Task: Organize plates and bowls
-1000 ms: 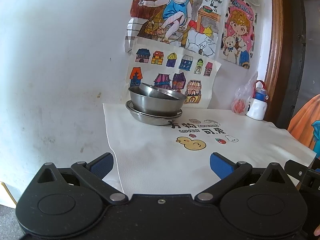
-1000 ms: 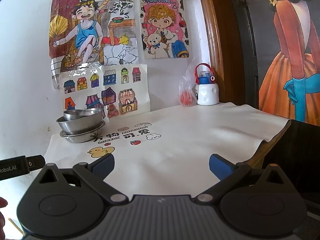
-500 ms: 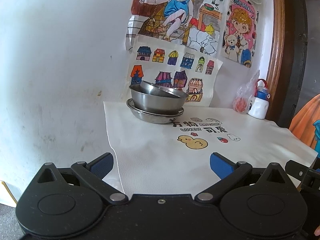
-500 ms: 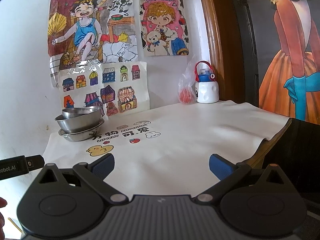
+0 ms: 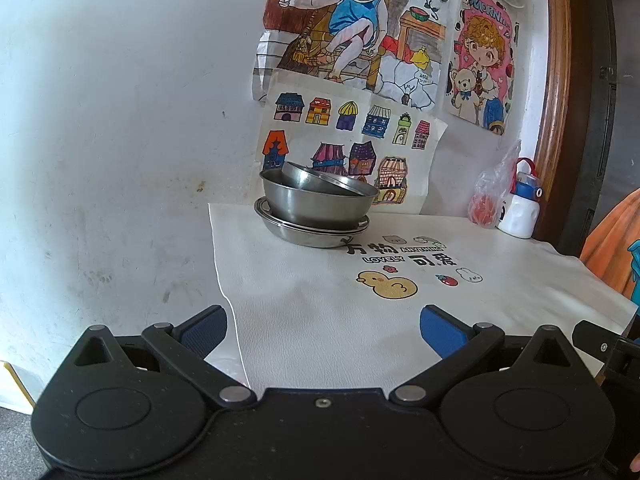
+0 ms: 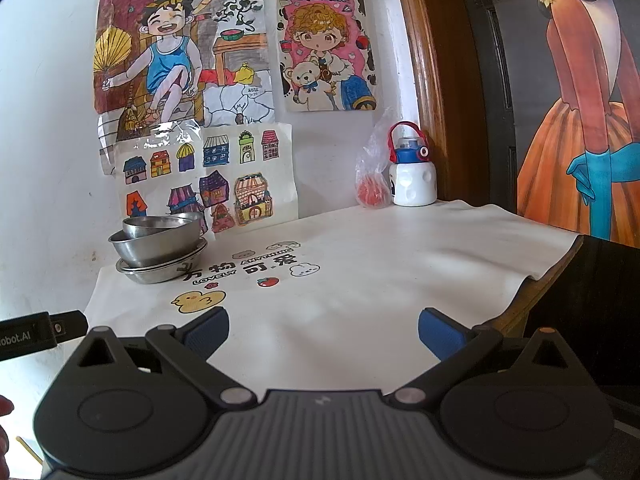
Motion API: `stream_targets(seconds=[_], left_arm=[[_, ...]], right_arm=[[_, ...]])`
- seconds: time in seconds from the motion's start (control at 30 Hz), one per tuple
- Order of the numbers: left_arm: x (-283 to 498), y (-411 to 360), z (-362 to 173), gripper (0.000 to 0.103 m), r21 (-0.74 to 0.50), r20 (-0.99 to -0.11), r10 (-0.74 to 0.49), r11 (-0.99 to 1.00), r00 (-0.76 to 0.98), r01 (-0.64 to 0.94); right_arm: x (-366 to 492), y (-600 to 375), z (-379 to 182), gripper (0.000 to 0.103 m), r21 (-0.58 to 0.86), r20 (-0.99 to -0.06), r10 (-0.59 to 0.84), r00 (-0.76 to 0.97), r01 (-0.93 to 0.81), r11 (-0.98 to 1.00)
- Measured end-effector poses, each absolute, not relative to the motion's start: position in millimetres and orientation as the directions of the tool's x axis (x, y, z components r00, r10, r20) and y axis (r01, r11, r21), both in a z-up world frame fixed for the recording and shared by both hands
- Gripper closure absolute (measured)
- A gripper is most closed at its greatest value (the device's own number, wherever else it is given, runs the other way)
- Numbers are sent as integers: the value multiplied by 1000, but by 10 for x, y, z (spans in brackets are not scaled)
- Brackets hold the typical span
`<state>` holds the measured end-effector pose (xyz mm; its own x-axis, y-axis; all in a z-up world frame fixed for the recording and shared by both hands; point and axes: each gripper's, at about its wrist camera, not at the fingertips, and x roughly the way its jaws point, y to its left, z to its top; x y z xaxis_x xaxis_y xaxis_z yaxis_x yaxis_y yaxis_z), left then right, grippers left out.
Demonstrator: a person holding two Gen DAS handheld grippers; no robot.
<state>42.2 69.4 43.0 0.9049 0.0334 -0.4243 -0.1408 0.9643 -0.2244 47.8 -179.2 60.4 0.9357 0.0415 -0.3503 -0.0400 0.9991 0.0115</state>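
A stack of steel dishes stands at the table's far left corner by the wall: a shallow steel plate [image 5: 308, 236] at the bottom, a larger bowl [image 5: 316, 204] on it, and a small bowl [image 5: 310, 178] tilted inside. The same stack shows in the right wrist view, with the plate [image 6: 160, 272], the bowl [image 6: 156, 246] and the small bowl [image 6: 160, 226]. My left gripper [image 5: 323, 330] is open and empty, well short of the stack. My right gripper [image 6: 323, 330] is open and empty, further right over the cloth.
A white tablecloth [image 6: 380, 264] with a duck print [image 5: 386, 284] covers the table. A white bottle with a red and blue cap [image 6: 412, 176] and a plastic bag [image 6: 372, 184] stand at the back right. Drawings hang on the wall [image 5: 120, 120] behind.
Both views have shifted slightly; the stack sits a little lower and closer in the left wrist view. Both grippers stay open and empty.
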Motion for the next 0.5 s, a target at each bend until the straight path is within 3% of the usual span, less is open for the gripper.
stream_targets(seconds=[0.5], left_arm=[[423, 698, 436, 1, -228, -425, 32, 963, 905, -141]], right_arm=[[479, -1803, 600, 0, 12, -351, 43, 935, -41, 999]])
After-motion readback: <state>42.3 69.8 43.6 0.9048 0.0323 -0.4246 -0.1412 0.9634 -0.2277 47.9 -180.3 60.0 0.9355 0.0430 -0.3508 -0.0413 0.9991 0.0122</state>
